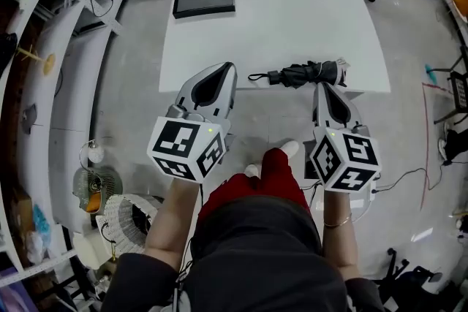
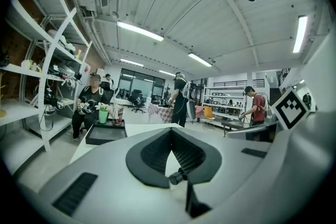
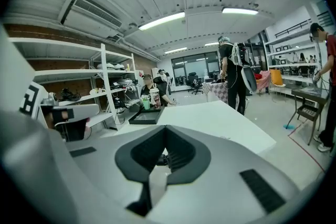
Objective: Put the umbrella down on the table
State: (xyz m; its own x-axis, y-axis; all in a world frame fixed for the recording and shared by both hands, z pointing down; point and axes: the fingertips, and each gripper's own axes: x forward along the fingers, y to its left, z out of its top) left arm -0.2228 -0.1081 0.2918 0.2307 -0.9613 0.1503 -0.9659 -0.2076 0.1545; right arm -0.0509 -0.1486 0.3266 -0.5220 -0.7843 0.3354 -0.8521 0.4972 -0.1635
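Since the folded umbrella [image 1: 307,74] already lies on the table [image 1: 292,11] right at its near edge, it's prob light and floppy, slick fabric over a stiff shaft, so I'd grab it mid-body or at the handle end, not the loose cloth. Both tongs are pinched closed w/ nothing in them: left gripper [image 1: 224,69] and right gripper [image 1: 322,88] held side by side, pointing fwd abt level, right tip close by the umbrella.

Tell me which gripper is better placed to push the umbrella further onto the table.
Right, probably. The right gripper sits just short of the umbrella at the near edge of the table; the left gripper is off beside its strap end. Both are shut, empty.
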